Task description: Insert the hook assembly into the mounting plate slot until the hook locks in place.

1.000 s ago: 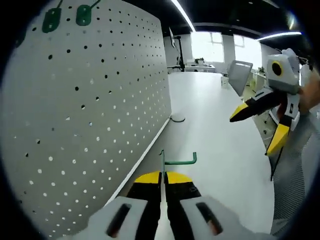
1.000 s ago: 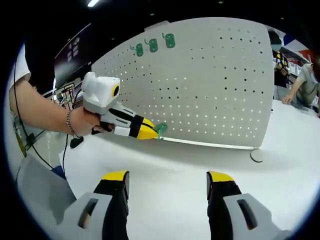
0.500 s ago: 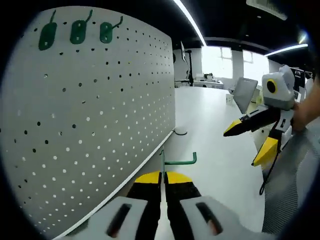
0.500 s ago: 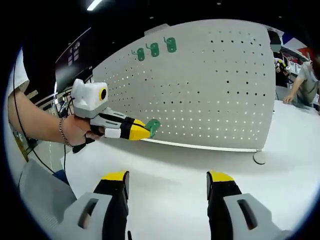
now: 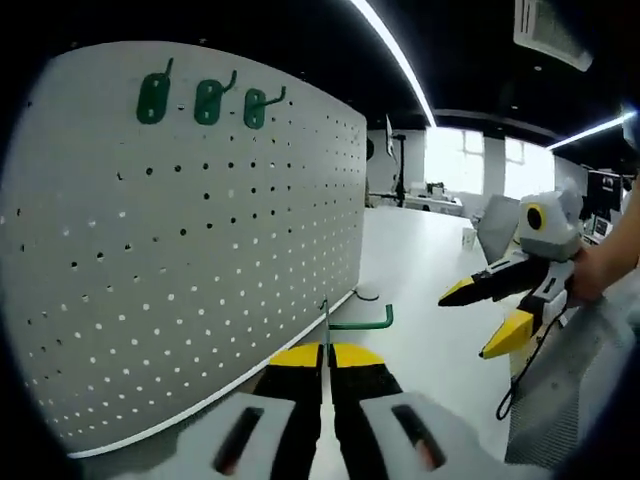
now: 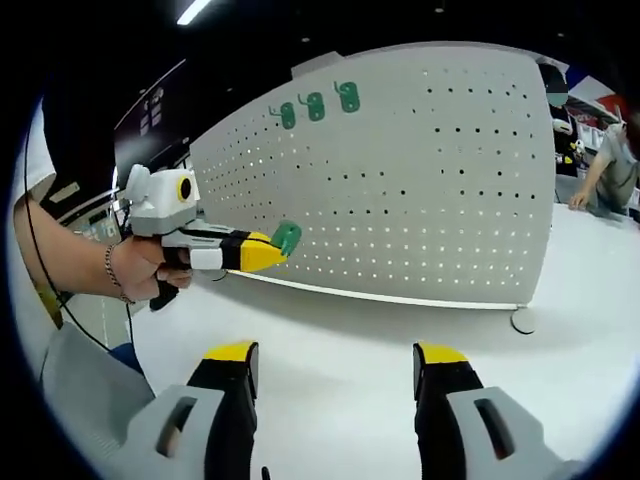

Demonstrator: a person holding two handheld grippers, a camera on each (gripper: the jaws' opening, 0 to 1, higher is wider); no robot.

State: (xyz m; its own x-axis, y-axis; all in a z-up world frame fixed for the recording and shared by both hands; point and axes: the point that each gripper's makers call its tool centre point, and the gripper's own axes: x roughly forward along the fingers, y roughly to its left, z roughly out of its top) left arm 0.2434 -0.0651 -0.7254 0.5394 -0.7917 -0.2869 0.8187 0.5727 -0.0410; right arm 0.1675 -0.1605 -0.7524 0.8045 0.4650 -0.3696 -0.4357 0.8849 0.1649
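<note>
The green hook (image 5: pixel 352 322) is being gripped at frame centre in the closed jaws of the left gripper (image 5: pixel 326 352), prong outward, evidently for insertion into the pegboard (image 5: pixel 200 250), while the right gripper (image 6: pixel 331 362) is being held open above the desk (image 6: pixel 350 330).

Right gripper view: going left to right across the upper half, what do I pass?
The person's hand → left tool shut on the green hook → three mounted hooks on the pegboard → a seated person.
</note>
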